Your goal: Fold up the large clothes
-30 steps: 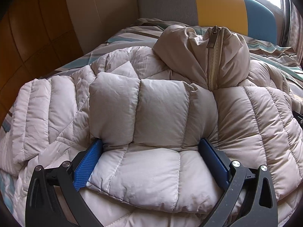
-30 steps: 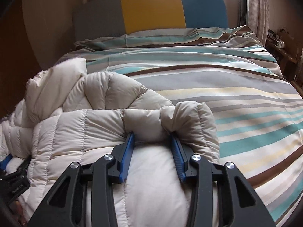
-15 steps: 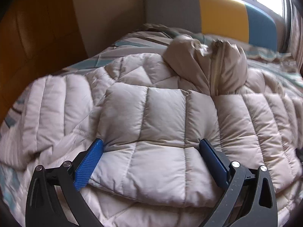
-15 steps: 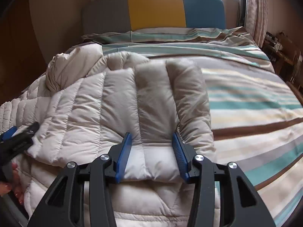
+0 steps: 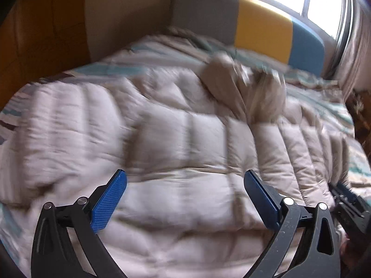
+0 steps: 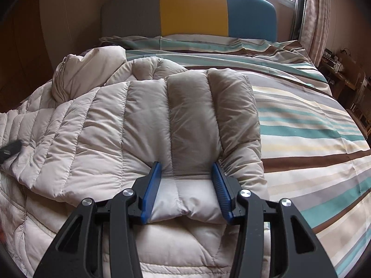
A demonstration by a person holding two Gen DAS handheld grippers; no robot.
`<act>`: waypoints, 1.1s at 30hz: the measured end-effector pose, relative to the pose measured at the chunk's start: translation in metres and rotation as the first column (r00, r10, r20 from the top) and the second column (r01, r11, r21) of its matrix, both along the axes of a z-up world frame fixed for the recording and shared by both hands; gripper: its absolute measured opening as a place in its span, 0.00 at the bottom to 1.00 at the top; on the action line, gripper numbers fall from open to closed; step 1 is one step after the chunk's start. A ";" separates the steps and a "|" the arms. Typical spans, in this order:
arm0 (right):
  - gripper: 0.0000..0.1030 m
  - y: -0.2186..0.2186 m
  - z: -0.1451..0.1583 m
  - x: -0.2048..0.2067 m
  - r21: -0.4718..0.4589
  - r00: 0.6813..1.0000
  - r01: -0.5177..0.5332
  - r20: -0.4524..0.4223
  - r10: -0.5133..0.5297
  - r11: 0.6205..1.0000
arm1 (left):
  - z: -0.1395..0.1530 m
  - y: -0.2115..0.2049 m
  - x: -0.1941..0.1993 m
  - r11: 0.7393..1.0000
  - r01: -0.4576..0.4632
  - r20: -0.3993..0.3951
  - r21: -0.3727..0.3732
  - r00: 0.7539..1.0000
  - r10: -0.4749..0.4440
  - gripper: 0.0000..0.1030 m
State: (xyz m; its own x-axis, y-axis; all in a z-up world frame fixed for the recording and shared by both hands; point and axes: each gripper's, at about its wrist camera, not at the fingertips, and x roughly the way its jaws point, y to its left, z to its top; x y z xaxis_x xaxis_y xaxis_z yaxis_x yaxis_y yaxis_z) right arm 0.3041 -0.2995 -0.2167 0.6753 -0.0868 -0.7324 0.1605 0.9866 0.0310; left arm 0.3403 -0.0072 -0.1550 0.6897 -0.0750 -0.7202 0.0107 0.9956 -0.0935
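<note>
I see no container here: the beige down jacket (image 6: 97,125) lies spread on the bed (image 6: 313,125), over the left side of the striped cover, with its sleeve folded across the body. My right gripper (image 6: 186,180) has its jaws part closed and pressed on the cuff end of that sleeve (image 6: 185,125); the padding bulges out past both blue pads. My left gripper (image 5: 185,193) hovers with jaws wide apart above the other folded sleeve (image 5: 185,143), and the pads seem clear of the fabric. The left wrist view is badly smeared, so I can't say for certain whether a pad brushes the quilting. The hood (image 5: 245,92) is only a blur there. The jacket's near hem is cut off below both views. The headboard (image 6: 192,9) stands at the far end.
</note>
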 end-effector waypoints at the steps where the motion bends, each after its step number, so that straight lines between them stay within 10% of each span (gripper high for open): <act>1: 0.44 0.000 0.000 0.000 -0.002 1.000 0.000 -0.001 0.000 1.000 | 0.006 0.012 -0.004 1.000 -0.016 0.018 -0.013 1.000 0.016 0.97; 8: 0.45 0.000 0.000 0.000 -0.001 1.000 0.000 0.000 0.000 1.000 | 0.022 0.146 -0.029 0.953 -0.298 0.034 -0.044 0.953 0.300 0.97; 11: 0.45 -0.001 0.000 0.000 0.000 1.000 0.000 0.000 0.000 1.000 | 0.018 0.216 -0.049 0.872 -0.488 -0.015 -0.043 0.873 0.488 0.97; 14: 0.45 0.000 0.000 0.000 -0.001 1.000 -0.001 0.000 0.001 1.000 | 0.015 0.281 -0.083 0.738 -0.661 -0.055 -0.136 0.749 0.661 0.97; 19: 0.45 0.000 0.001 0.000 0.005 1.000 -0.001 0.003 0.001 1.000 | 0.004 0.338 -0.115 0.582 -0.799 -0.129 -0.154 0.600 0.790 0.94; 33: 0.46 -0.001 0.001 -0.001 0.011 1.000 -0.003 0.005 0.002 1.000 | -0.030 0.344 -0.062 0.605 -0.796 -0.136 0.027 0.596 0.791 0.73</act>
